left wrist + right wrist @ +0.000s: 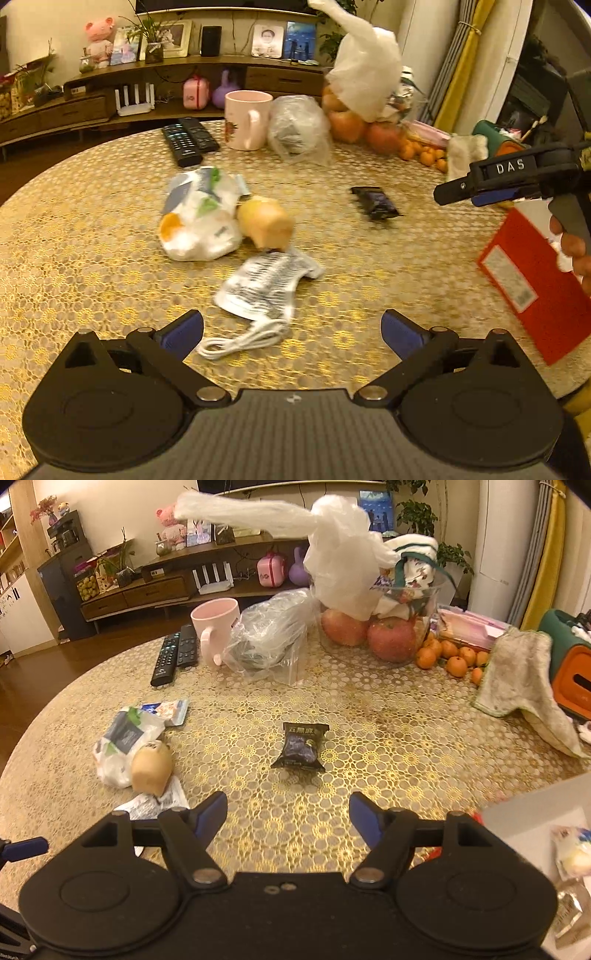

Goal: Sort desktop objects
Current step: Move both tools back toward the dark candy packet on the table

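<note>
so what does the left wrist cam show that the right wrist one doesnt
Left wrist only: a white cable coiled near the left gripper, and a red box.
Right wrist only: a beige cloth draped by a green and orange container.
Both: the black snack packet, pink mug, two remotes, apples.

"DAS" in white letters on the right hand-held gripper (476, 192), Chinese characters on the black snack packet (300, 748), unreadable
</note>
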The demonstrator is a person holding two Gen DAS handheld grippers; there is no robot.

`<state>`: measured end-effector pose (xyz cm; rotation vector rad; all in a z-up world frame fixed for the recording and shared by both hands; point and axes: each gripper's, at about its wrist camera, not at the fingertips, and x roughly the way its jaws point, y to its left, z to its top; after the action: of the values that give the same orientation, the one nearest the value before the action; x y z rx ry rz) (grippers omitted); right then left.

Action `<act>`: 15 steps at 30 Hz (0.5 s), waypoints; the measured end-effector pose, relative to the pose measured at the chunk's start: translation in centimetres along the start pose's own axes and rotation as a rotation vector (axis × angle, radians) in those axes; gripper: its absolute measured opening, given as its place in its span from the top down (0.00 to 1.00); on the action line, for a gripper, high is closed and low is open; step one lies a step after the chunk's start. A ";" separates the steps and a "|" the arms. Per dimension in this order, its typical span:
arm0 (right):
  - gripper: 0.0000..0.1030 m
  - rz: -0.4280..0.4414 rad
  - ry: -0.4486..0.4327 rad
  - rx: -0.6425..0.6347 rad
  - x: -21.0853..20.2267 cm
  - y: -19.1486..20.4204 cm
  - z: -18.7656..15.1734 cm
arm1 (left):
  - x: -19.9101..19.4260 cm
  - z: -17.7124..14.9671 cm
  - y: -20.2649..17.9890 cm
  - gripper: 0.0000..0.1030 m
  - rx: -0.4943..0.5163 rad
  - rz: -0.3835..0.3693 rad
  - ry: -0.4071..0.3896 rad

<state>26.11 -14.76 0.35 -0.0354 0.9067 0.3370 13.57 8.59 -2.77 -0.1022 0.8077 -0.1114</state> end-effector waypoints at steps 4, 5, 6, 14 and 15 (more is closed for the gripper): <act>0.30 0.003 0.017 0.002 2.4 -0.2 0.7 | 1.6 -0.6 1.2 0.00 0.012 0.019 0.014; 0.30 0.002 0.021 0.005 3.0 -0.3 0.9 | 1.9 -0.8 1.5 0.00 0.010 0.024 0.017; 0.30 0.001 0.026 0.009 3.6 -0.4 1.1 | 2.3 -1.0 1.7 0.00 0.010 0.031 0.019; 0.30 -0.009 0.057 0.026 7.9 -0.8 2.4 | 4.5 -1.9 2.5 0.01 0.038 0.044 0.028; 0.30 -0.011 0.059 0.026 8.4 -0.8 2.5 | 4.7 -2.0 2.6 0.01 0.045 0.047 0.030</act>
<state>33.03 -12.77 -4.66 -0.0262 0.9692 0.3149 15.52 10.36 -7.88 -0.0398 0.8366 -0.0870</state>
